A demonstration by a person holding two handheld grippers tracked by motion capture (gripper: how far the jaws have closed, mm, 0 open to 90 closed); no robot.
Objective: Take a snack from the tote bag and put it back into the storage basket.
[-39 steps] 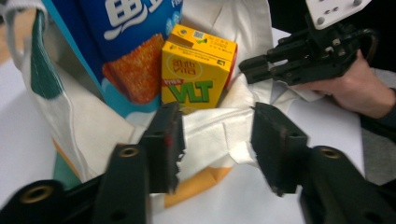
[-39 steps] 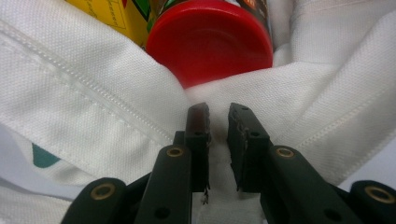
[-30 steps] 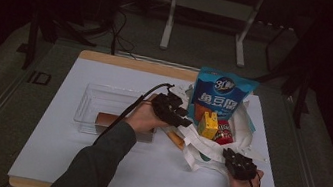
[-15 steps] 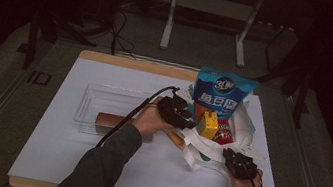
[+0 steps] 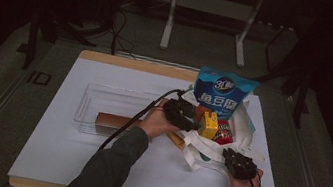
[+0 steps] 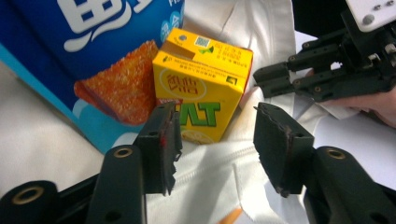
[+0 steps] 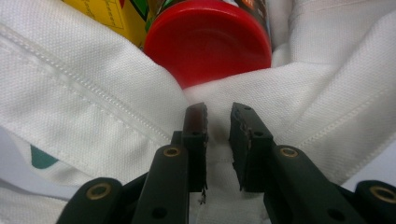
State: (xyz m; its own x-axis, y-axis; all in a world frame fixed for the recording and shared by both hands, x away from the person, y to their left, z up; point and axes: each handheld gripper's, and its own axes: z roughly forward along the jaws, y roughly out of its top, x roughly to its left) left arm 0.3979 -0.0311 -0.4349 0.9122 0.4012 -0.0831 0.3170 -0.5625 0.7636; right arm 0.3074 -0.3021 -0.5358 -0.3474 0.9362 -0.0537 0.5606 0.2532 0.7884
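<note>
Fingers apart before yellow carton

bag: right of tray | carton, can in bag | pouch behind carton

My left gripper has just been opening its jaws, nothing pinched between them; my right gripper has its jaws nearly together, near the table's front right corner

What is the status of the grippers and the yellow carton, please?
Left gripper open, jaws opening before yellow carton. Right gripper pinching white bag rim. Nothing between.
</note>
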